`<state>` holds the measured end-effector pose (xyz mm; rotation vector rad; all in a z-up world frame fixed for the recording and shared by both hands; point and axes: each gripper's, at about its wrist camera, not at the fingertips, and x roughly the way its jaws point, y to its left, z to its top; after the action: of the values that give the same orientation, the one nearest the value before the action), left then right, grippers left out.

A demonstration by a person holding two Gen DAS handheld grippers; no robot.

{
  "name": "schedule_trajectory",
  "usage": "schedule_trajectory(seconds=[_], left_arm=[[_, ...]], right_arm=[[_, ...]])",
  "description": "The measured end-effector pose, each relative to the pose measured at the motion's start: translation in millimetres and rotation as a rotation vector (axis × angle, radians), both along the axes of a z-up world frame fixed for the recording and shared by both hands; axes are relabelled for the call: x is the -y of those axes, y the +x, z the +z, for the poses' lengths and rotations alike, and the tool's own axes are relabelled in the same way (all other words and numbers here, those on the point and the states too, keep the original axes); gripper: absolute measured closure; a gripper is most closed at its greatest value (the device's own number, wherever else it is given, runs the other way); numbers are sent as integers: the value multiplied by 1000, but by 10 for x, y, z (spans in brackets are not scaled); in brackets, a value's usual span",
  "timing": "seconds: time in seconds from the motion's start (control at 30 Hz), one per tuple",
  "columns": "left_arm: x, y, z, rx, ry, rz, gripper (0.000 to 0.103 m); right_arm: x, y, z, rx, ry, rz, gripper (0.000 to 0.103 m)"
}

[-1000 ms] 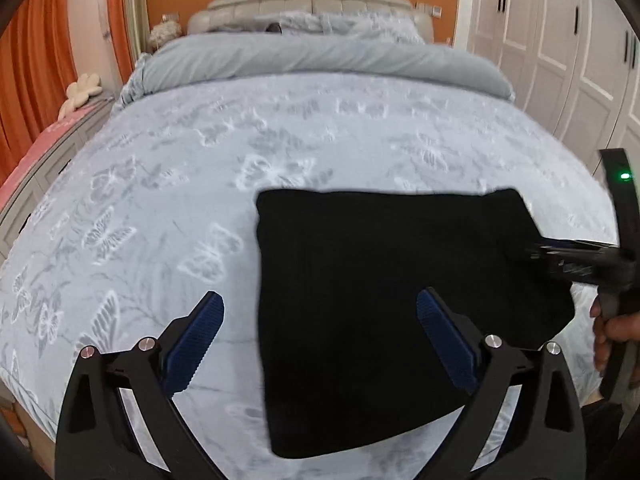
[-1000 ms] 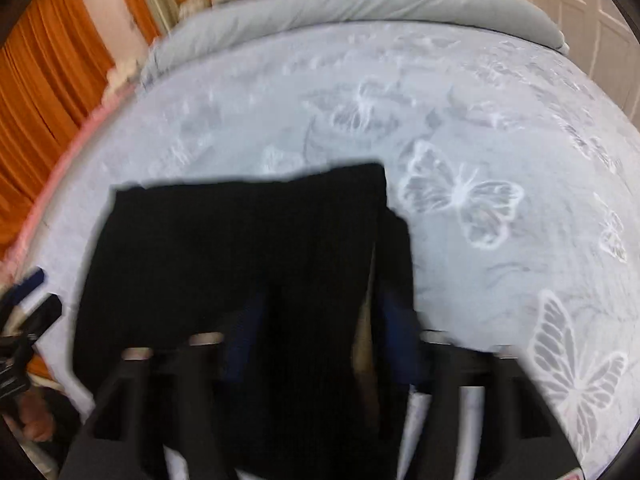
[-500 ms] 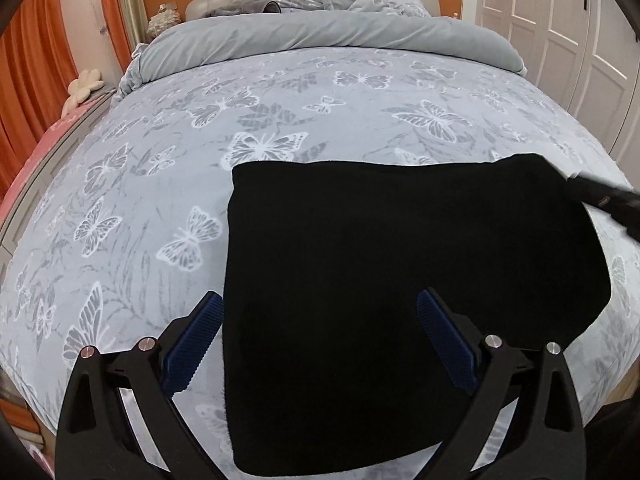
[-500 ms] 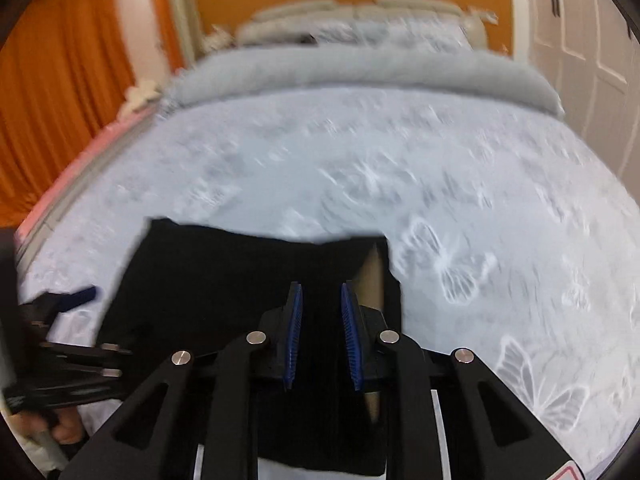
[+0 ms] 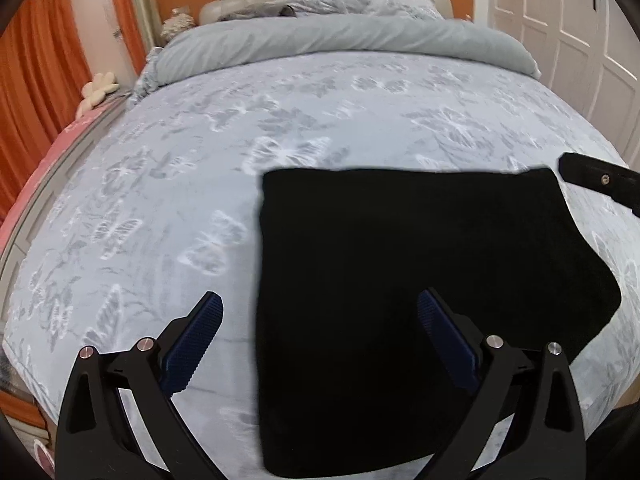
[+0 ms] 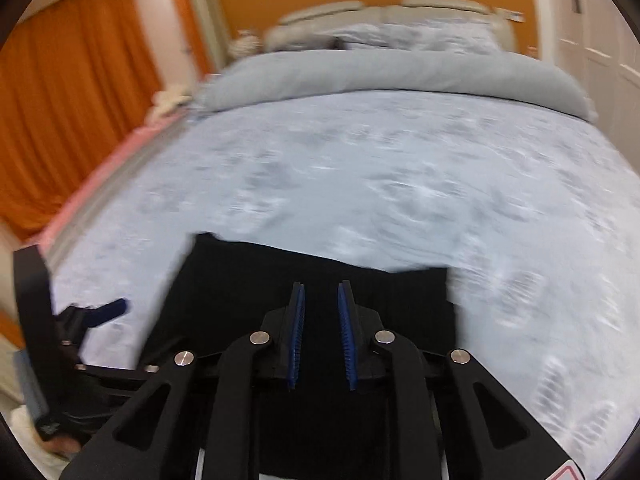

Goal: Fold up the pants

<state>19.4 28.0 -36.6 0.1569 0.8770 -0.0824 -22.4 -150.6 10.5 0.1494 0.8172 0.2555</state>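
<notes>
The black pants point(image 5: 420, 300) lie folded into a flat rectangle near the front edge of the bed point(image 5: 280, 128). My left gripper point(image 5: 320, 320) is wide open and empty, above the fold's left front part. My right gripper point(image 6: 322, 312) has its jaws a narrow gap apart and holds nothing, raised over the pants point(image 6: 320, 276). The right gripper also shows in the left wrist view point(image 5: 596, 182) at the pants' far right corner. The left gripper also shows at the left of the right wrist view point(image 6: 92, 316).
The bed has a grey butterfly cover, with a rolled grey duvet point(image 5: 340, 44) and pillows at the headboard. Orange curtains point(image 5: 36, 80) hang on the left, white wardrobe doors point(image 5: 580, 40) stand on the right.
My right gripper let go of the pants' right edge, lifted and drew back, its jaws slightly wider now. The left gripper stayed open and shifted a little.
</notes>
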Motion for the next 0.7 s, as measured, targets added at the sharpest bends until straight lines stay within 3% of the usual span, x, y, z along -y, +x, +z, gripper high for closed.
schedule_trajectory(seconds=[0.3,0.47,0.57,0.7], left_arm=[[-1091,103,153,14,-62,264,5],[-1316,33,102,22,-8,286,5],[-1387,12,44,7,-1,276,5],[-1363,46,10,-21,-46,244,5]], right_arm=[[-1200,513,-309,-64,-23,214,87],[-1725,905,-838,-168,-122,234,87],[-1732,1058,-998,-171,-58,221,87],[-1593,1087,-935,-183,47,213,91]])
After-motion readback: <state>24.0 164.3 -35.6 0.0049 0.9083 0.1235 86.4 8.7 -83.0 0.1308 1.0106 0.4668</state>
